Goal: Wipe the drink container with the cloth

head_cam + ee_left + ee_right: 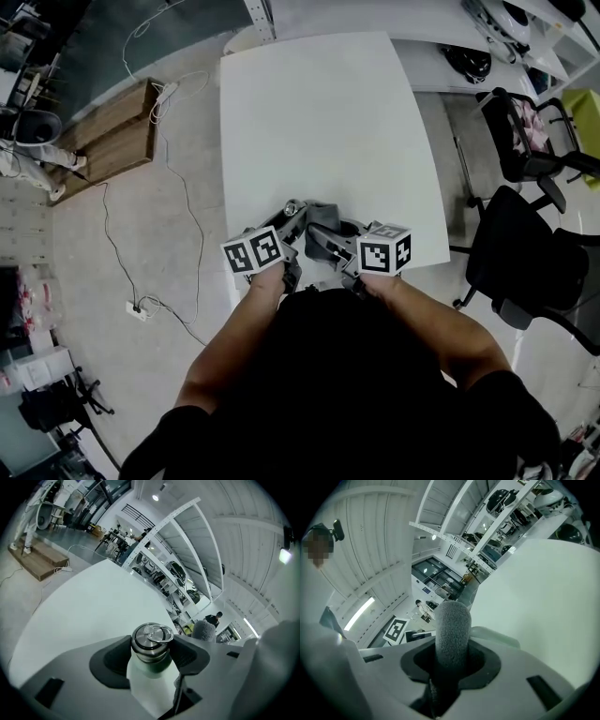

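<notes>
1. Nearest to us, both hands sit at the near edge of the white bench (319,131), one hand-held gripper in each, the marker cubes facing up.
2. The left hand-held gripper (150,657) is clamped on the drink container (151,644). Its dark pads press on either side just under the steel cap. The pale body runs back between the jaws and the ringed cap points out over the bench.
3. The right hand-held gripper (452,663) is closed on the cloth (452,630), a grey fuzzy roll whose rounded end sticks out past the jaws.
4. In the left gripper view the cloth's end shows just beside the container, to its right. From the head view we cannot tell whether the two touch.
5. Beyond the hand-held grippers the bench top is plain white and matte.
6. Left of the bench the floor (141,234) is pale grey. A white cable (178,187) trails across it to a power strip (139,309), with a low wooden platform (108,141) further off.
7. To the right stand black office chairs (525,253).
8. Farthest off are white shelving (173,569), ceiling lights and more desks in an open hall.
</notes>
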